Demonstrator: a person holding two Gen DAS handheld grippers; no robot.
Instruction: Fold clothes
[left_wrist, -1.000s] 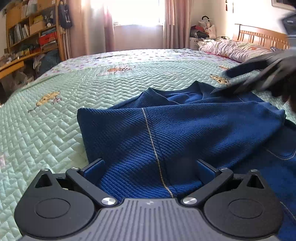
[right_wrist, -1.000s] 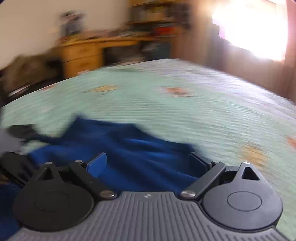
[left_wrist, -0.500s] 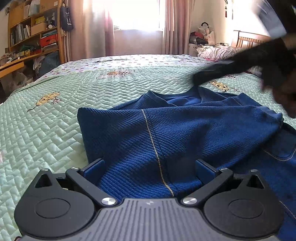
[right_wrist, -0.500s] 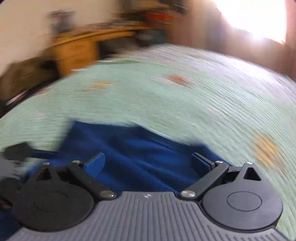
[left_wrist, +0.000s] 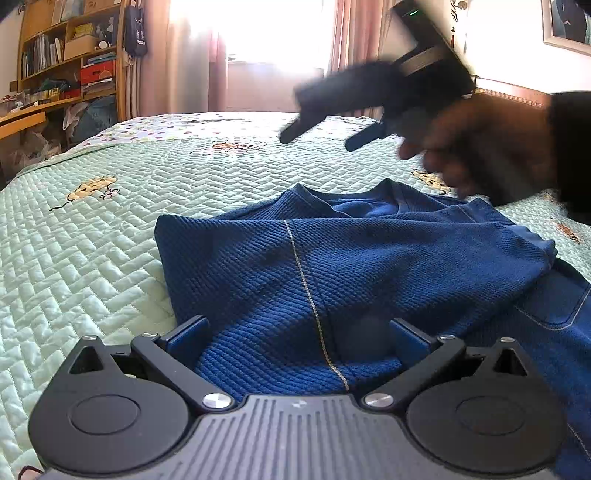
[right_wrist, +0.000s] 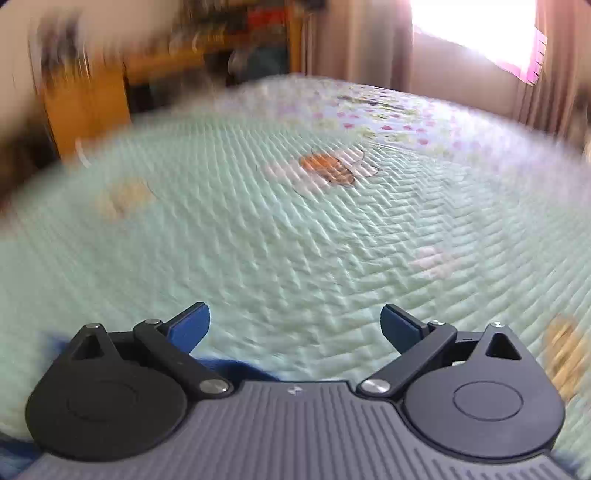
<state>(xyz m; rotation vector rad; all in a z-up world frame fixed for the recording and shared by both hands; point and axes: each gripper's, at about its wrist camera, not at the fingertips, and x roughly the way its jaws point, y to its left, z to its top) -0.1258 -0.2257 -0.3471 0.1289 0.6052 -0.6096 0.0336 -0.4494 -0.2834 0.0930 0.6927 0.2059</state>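
Below me, the green quilted bed (left_wrist: 92, 251) carried the blue sweater (left_wrist: 351, 266), lying partly folded. My left gripper (left_wrist: 297, 336) straddled its near edge, fingers spread; my right gripper (right_wrist: 294, 325) hovered above, released.

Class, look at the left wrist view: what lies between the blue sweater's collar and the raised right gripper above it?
Nothing but air; behind that gap only the green quilt shows. The right gripper hangs open, clear of the blue sweater.

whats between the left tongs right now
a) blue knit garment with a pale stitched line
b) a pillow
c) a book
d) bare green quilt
a: the left tongs stand open over the blue knit garment, whose pale stitched line runs between the fingers.
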